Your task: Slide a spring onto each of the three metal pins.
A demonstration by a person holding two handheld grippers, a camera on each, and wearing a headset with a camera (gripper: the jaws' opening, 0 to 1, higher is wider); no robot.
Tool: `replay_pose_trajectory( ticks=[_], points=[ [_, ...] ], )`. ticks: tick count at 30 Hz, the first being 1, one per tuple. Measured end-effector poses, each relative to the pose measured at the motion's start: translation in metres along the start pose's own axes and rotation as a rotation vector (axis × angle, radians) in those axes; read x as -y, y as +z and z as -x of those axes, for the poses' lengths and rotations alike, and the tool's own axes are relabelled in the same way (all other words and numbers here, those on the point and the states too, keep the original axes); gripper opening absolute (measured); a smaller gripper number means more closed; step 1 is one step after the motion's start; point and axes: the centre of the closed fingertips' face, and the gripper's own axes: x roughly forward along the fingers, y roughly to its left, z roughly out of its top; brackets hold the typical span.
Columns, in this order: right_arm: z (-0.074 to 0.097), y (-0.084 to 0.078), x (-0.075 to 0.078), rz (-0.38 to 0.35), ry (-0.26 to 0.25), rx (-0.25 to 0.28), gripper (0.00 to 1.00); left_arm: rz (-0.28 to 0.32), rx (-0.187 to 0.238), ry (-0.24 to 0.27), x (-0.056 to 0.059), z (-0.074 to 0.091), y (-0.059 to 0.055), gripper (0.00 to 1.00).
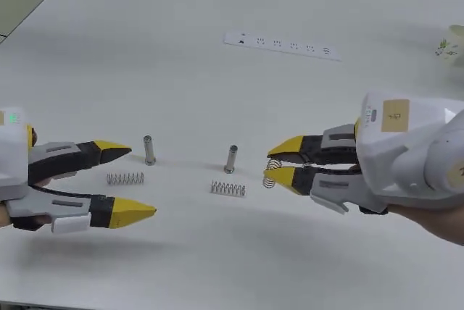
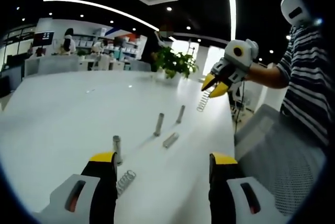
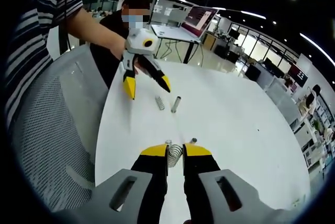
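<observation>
Two upright metal pins [image 1: 148, 149] [image 1: 230, 158] stand on the white table [image 1: 217, 93]; the left gripper view has three of them [image 2: 117, 148] [image 2: 158, 123] [image 2: 180, 113]. Loose springs lie flat beside the pins [image 1: 125, 178] [image 1: 228, 189]. My right gripper [image 1: 279, 162] is shut on a third spring [image 1: 270, 176] [image 3: 175, 151], held just above the table to the right of the middle pin. My left gripper [image 1: 130, 182] is open around the left spring and touches nothing. In its own view the left gripper [image 2: 163, 160] has wide-apart jaws.
A white power strip [image 1: 283, 44] lies farther back on the table. A patterned cup [image 1: 453, 42] stands at the right edge. A grey mesh chair [image 3: 52, 145] is by the near table edge. People sit at far desks.
</observation>
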Motion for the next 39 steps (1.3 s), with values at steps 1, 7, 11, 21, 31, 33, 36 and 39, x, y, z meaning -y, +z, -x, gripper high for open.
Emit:
replay_pose_trajectory(
  ticks=[1, 7, 11, 21, 31, 33, 36, 39],
  points=[
    [0.000, 0.000, 0.000, -0.001, -0.002, 0.000, 0.07, 0.001, 0.000, 0.006, -0.001, 0.000, 0.000, 0.70],
    [0.003, -0.003, 0.005, -0.017, -0.020, 0.002, 0.07, 0.011, 0.013, 0.042, -0.008, 0.004, -0.001, 0.80],
    [0.005, -0.006, 0.007, -0.040, -0.023, 0.006, 0.07, 0.020, 0.046, 0.069, -0.012, 0.006, 0.004, 0.88],
    [0.009, -0.019, 0.015, -0.068, -0.049, -0.015, 0.07, 0.010, 0.043, 0.104, -0.018, 0.009, -0.001, 0.98],
    [0.021, -0.037, 0.044, -0.117, -0.127, -0.037, 0.07, 0.038, 0.070, 0.109, -0.021, 0.010, 0.004, 0.97],
    [0.024, -0.040, 0.050, -0.135, -0.149, -0.035, 0.07, 0.038, 0.073, 0.110, -0.021, 0.010, 0.005, 0.97],
    [0.028, -0.043, 0.058, -0.155, -0.174, -0.029, 0.07, 0.038, 0.074, 0.111, -0.022, 0.011, 0.005, 0.97],
    [0.031, -0.047, 0.064, -0.171, -0.193, -0.034, 0.07, 0.039, 0.072, 0.114, -0.022, 0.012, 0.004, 0.97]
  ],
)
